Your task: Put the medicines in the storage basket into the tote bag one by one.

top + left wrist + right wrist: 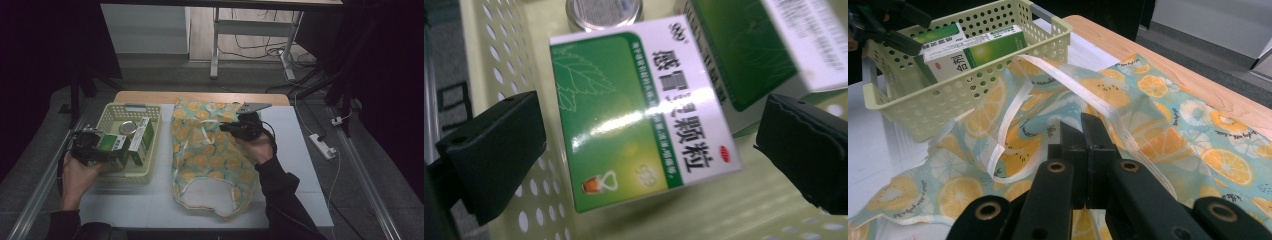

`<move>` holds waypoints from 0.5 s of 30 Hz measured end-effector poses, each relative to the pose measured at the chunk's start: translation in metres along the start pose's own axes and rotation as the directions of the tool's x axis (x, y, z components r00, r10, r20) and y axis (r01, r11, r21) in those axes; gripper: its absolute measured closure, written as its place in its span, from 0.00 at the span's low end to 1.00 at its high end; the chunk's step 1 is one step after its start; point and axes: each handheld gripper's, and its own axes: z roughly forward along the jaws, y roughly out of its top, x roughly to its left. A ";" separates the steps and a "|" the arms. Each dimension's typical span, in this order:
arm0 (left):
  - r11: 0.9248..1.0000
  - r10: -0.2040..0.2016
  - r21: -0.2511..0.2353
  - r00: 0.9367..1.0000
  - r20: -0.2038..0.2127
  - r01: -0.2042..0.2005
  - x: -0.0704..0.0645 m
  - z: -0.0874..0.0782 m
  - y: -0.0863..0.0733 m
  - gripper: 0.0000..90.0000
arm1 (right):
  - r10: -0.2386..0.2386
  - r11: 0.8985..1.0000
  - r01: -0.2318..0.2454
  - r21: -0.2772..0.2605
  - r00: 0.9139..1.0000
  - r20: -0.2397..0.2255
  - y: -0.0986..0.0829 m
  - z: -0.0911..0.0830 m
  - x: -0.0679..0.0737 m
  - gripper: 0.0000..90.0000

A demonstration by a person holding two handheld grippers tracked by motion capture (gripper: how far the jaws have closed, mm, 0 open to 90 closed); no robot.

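Left gripper [644,145] is spread wide, green medicine box [639,115] lying lengthwise right between its jaws in the basket [494,55].

High view overhead, facing forward — gripper views close, low, sharing basket [112,112] [898,107].
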 end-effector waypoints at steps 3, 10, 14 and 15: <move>0.998 -0.002 0.069 1.000 -0.011 0.003 0.000 0.007 0.004 0.00 | 0.001 1.000 -0.001 0.001 1.000 0.000 0.000 0.000 0.000 1.00; 0.987 0.006 0.158 1.000 0.006 -0.007 0.002 0.014 0.009 0.05 | -0.001 1.000 0.001 0.002 1.000 -0.002 0.000 0.001 0.000 1.00; 0.985 -0.018 0.173 1.000 0.019 0.014 0.003 0.015 0.010 0.09 | 0.000 1.000 0.000 0.002 1.000 -0.001 0.000 0.001 0.000 1.00; 0.985 -0.027 0.173 0.999 0.021 0.023 0.004 0.015 0.009 0.11 | 0.000 1.000 0.000 0.001 1.000 -0.001 -0.001 0.001 0.000 1.00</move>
